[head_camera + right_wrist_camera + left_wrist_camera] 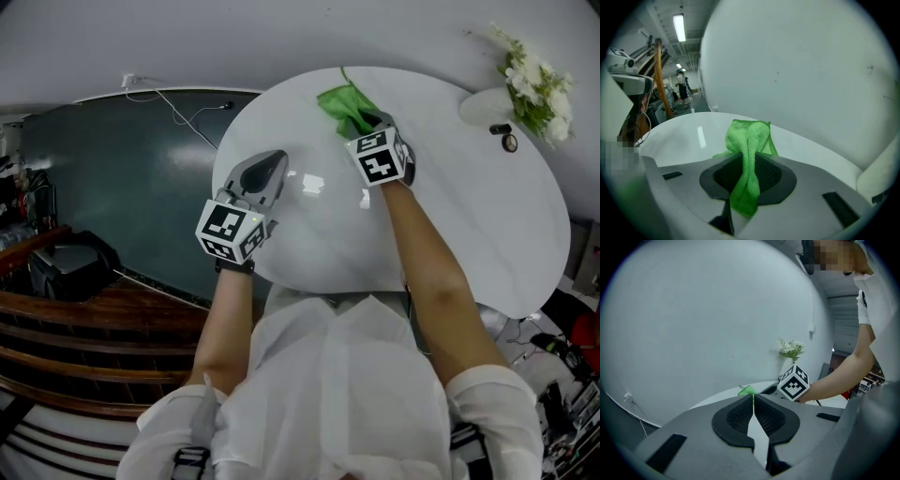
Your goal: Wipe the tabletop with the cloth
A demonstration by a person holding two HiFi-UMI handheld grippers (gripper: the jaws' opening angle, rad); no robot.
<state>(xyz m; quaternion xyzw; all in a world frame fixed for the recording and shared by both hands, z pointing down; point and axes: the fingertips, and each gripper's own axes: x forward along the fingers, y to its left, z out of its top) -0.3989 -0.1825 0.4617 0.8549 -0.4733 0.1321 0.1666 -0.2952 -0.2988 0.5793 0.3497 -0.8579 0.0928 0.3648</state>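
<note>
In the head view, a round white counter is seen from above, with both arms stretched over it. The right hand-held gripper is held near the far edge of the counter, and a green cloth is bunched at its tip, lying on the white surface. The left hand-held gripper is held over the left part of the counter, well apart from the cloth. A vase of white flowers is set at the far right edge of the counter, with a small dark object just beside it.

In the left gripper view, the jaws of the left hand-held gripper are pressed together at their tips, and nothing is held between them; the counter shows through the narrow gap lower down. Beyond the tips, a corner of the cloth is visible, and the marker cube of the right hand-held gripper is seen at the end of a bare forearm. The vase of white flowers stands behind it.

In the right gripper view, the cloth is pinched between the jaws of the right hand-held gripper. One fold hangs back past the pads, while the rest is spread in front of the tips on the counter.
</note>
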